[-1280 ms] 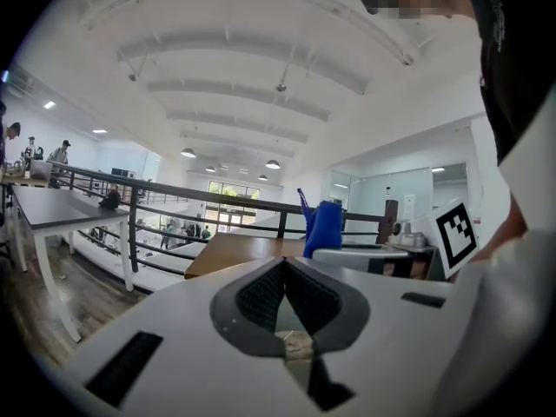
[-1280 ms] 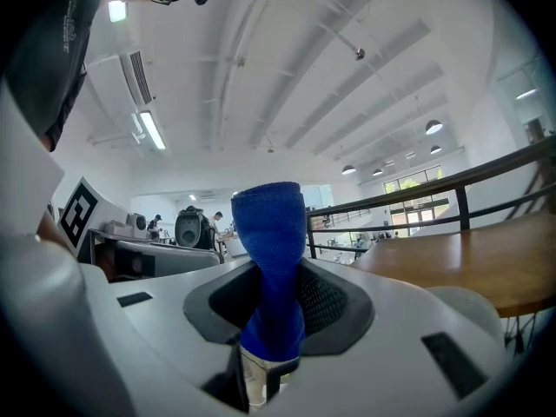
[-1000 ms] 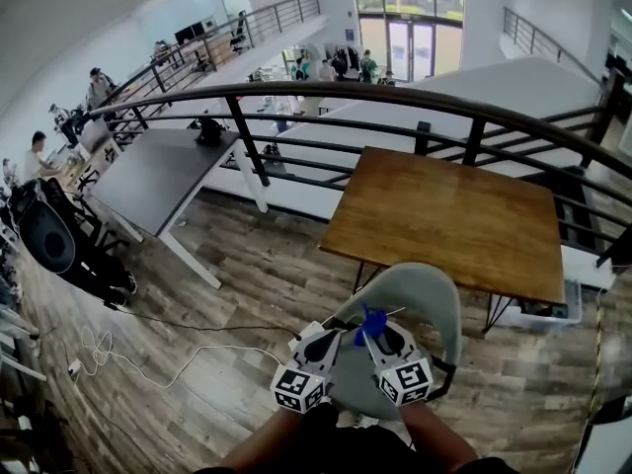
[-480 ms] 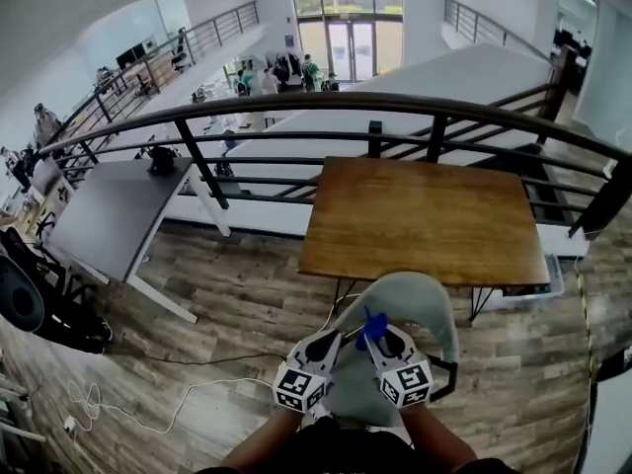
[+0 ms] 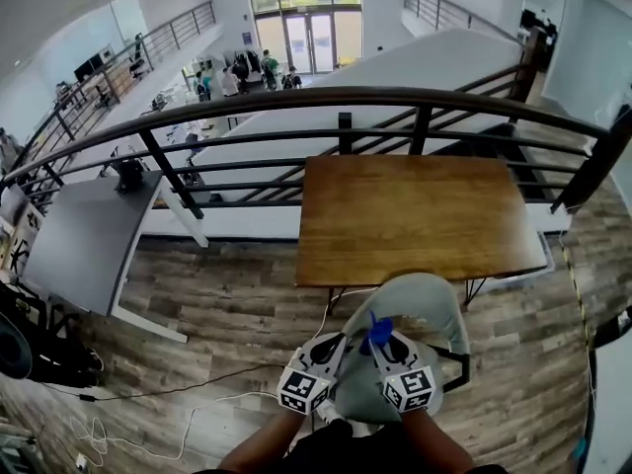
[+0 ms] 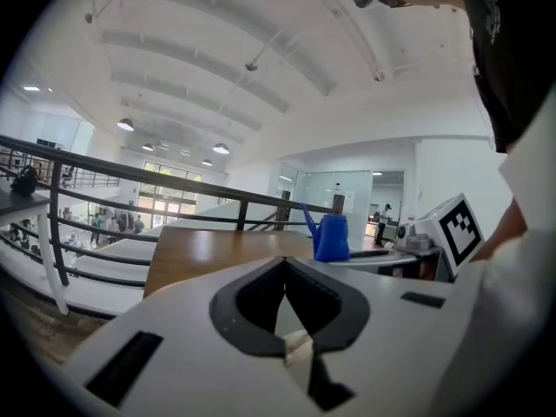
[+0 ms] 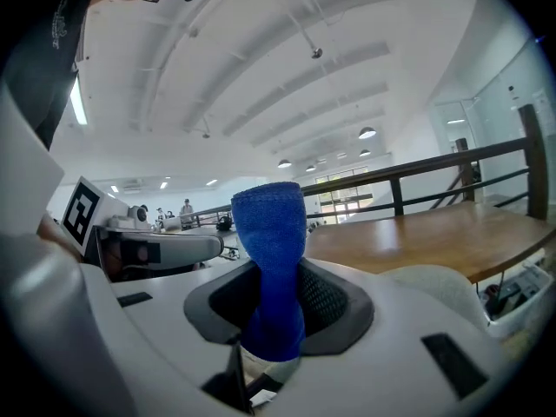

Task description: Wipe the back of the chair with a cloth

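Observation:
A pale grey-green chair [image 5: 423, 304] stands below me, tucked at the near edge of a wooden table [image 5: 415, 218]; its rounded back [image 7: 469, 289] shows low in the right gripper view. My right gripper [image 5: 380, 339] is shut on a blue cloth [image 5: 375, 332], which sticks up between the jaws as a folded strip [image 7: 271, 259]. My left gripper [image 5: 331, 349] is held close beside it over the chair, shut with nothing between its jaws [image 6: 285, 315]. Both point upward and forward. The blue cloth [image 6: 331, 237] also shows in the left gripper view.
A black metal railing [image 5: 326, 107] runs behind the wooden table, with a lower floor and people beyond. A grey desk [image 5: 79, 240] stands at the left. Cables [image 5: 148, 403] lie on the wood floor. A plastic bin sits under the table's right side.
The head view has swung to the left of the scene, so table and chair sit more centred. Both grippers and the cloth stay together over the chair.

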Demonstrator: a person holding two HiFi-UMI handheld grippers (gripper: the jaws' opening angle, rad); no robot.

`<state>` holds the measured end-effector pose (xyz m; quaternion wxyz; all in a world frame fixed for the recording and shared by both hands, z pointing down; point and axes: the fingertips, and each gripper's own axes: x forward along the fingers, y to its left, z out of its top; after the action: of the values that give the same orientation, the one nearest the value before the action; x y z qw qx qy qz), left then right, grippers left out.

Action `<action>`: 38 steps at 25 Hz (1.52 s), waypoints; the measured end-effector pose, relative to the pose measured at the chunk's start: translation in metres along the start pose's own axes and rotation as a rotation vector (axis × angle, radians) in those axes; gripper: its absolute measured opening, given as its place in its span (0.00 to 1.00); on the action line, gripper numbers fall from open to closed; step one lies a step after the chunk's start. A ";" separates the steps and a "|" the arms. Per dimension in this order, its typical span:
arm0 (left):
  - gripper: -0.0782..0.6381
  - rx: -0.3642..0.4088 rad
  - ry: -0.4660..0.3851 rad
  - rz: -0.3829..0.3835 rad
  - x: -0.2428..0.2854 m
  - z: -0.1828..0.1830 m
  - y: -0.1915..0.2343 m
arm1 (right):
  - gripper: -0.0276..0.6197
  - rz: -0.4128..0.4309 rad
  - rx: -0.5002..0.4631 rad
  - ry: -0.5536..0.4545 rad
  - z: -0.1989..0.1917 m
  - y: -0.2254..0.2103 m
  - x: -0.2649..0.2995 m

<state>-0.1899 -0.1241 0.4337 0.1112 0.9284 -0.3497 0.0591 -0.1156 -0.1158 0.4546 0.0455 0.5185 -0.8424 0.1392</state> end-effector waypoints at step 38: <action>0.12 -0.099 0.130 0.088 0.155 -0.097 0.087 | 0.22 -0.109 -0.075 0.133 -0.092 -0.146 0.122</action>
<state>-0.1348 -0.2624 0.5710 0.1769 0.8996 -0.3848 0.1067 -0.0482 -0.2568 0.5971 0.1284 0.5511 -0.8127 0.1389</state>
